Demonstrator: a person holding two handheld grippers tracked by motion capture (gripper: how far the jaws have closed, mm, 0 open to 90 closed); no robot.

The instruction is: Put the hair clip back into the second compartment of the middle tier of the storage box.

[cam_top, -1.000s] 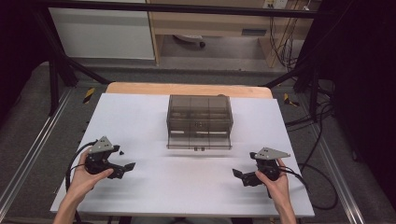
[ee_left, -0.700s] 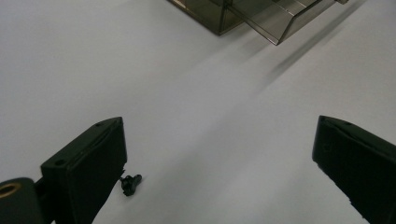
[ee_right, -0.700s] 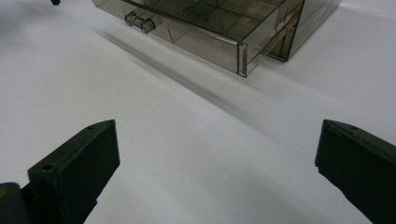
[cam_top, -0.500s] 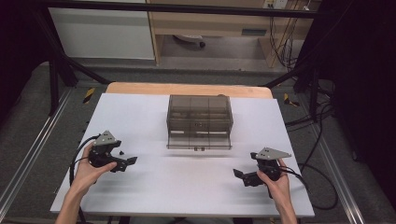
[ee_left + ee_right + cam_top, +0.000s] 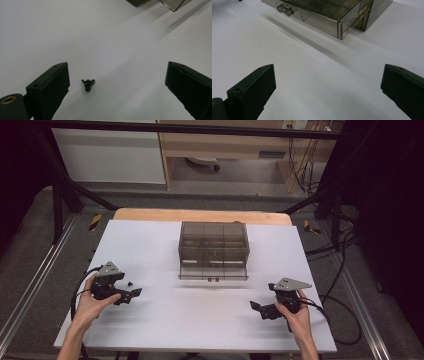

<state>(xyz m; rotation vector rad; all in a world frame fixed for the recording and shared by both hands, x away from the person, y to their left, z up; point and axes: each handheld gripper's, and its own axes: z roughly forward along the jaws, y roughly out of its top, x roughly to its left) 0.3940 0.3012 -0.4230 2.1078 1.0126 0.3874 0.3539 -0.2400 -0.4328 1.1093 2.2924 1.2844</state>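
Observation:
A small black winged screw (image 5: 87,83) lies on the white table between my left gripper's (image 5: 116,75) wide-open jaws, nearer the left jaw. From above, the screw (image 5: 129,283) sits just off the left gripper (image 5: 131,291) at the table's left. A smoky transparent drawer cabinet (image 5: 214,245) stands mid-table with its bottom drawer (image 5: 214,270) pulled out. My right gripper (image 5: 257,307) rests low at the right, open and holding nothing. In its own view the right gripper (image 5: 328,72) faces the open drawer (image 5: 322,12) and its handle (image 5: 285,10).
The white table top (image 5: 165,320) spreads wide in front of the cabinet. A wooden strip (image 5: 150,215) runs along its far edge. Cables (image 5: 345,320) trail off the right side, and a corner of the cabinet (image 5: 172,3) shows far ahead.
My left gripper has moved a little forward, away from the person, toward the small screw. The right gripper has stayed in place.

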